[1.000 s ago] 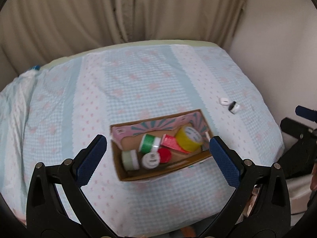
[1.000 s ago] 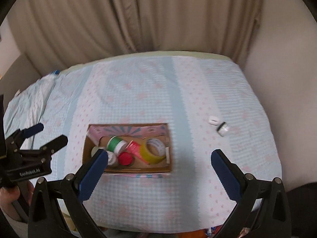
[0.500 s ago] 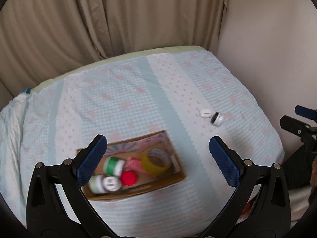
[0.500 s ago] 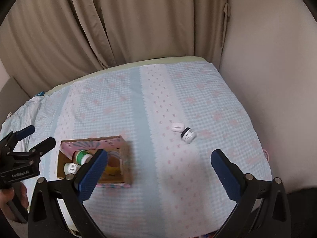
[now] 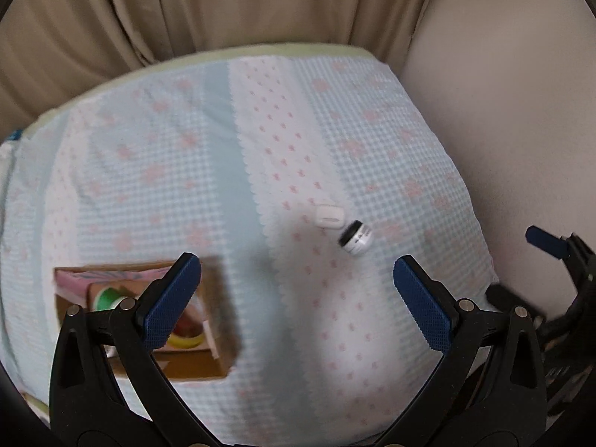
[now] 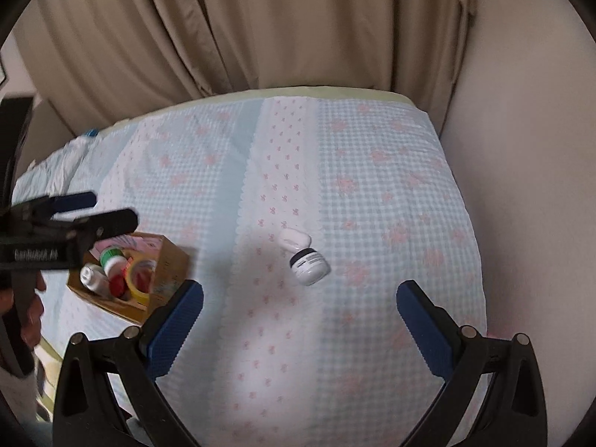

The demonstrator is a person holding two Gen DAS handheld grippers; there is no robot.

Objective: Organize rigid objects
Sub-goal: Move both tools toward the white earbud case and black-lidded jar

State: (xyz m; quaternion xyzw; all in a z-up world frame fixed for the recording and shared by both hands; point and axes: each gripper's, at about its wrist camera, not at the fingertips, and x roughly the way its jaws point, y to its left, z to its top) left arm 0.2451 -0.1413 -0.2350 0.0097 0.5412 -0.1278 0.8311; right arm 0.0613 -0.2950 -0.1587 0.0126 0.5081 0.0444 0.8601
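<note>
Grippers (image 5: 298,298) (image 6: 300,320) wide apart above bedspread (image 6: 372,186)

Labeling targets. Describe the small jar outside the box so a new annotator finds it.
On the blue checked bedspread, right of the cardboard box, two small things lie together. The jar is the tipped white one with a dark band; its neighbour is a plain white case.

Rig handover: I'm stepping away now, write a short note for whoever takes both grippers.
Left gripper: open, empty, above the bedspread.
Right gripper: open, empty, facing the two loose items.
Done: cardboard box at the left holds the yellow tape roll, green-capped jar, red lid and a white jar.
Left: small white jar lying on its side and white case, touching or nearly so, still outside the box.
</note>
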